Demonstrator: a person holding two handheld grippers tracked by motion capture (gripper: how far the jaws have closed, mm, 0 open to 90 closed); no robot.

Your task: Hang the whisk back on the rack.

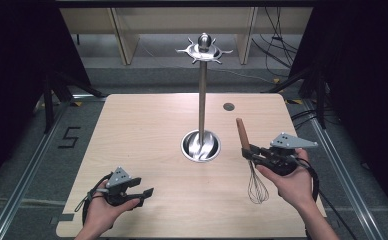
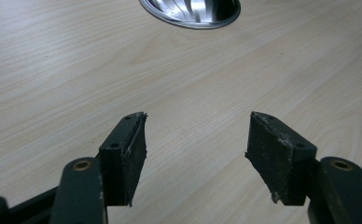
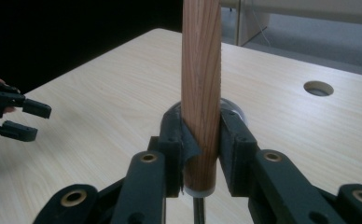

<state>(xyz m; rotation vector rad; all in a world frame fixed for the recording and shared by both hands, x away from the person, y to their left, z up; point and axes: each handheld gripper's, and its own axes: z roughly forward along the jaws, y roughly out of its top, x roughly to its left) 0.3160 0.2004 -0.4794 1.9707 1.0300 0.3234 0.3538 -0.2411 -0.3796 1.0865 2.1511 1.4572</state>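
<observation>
Two grippers are in my hands over the table [image 1: 147,125]. My right gripper [image 1: 248,152] is clamped on the whisk [image 1: 249,160], gripping its wooden handle [image 1: 242,132] low down, close to where the wood ends in a pale collar. From the high view the whisk runs nearly straight away from me: handle end pointing toward the far edge and slightly left, wire loops [image 1: 257,186] pointing back toward me, beside my right hand [image 1: 294,185]. It sits at the right side of the table, right of the stand [image 1: 202,95].

My right gripper view shows what the high view cannot: the handle [image 3: 201,93] rising upright through the frame with both jaws pressed flat against its sides, the collar just below the pads, and a dark wire stem beneath. It also catches my left gripper [image 3: 27,119] far off at the left edge, and the round hole [image 3: 318,87] in the tabletop.

My left gripper [image 1: 144,196] hangs near the front-left of the table with its jaws spread wide, gripping nothing. Its own view shows bare wood between the worn pads [image 2: 279,158], and the rim of the stand's steel base [image 2: 191,11] at the top, well apart from the jaws.

Only the high view gives me the whole stand: bowl-like base [image 1: 200,145], upright pole, hooked crown [image 1: 204,49].
</observation>
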